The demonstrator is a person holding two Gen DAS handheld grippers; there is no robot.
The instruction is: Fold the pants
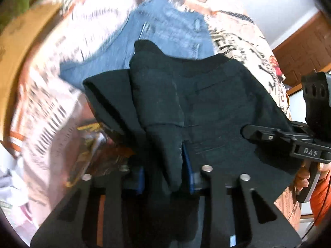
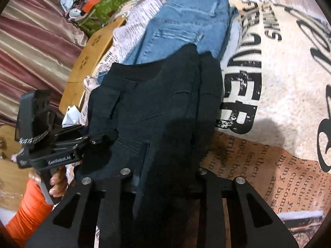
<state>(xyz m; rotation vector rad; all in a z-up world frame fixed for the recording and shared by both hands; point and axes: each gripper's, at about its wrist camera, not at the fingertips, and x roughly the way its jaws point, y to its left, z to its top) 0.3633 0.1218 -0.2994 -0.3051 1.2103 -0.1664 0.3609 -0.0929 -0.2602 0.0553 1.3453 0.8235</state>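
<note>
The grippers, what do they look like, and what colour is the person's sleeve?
Both grippers are black, with flat angular finger arms and round silver pins. The left gripper has blue pads and white "GenRobot.AI" lettering on its side; the right gripper has "DAS" on its side. The sleeves are orange.

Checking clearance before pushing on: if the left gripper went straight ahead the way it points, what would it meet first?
The left gripper is already shut on the black pants, so that cloth fills its line. Beyond it, probably the blue jeans lying on the printed bedspread, though depth is unclear.
</note>
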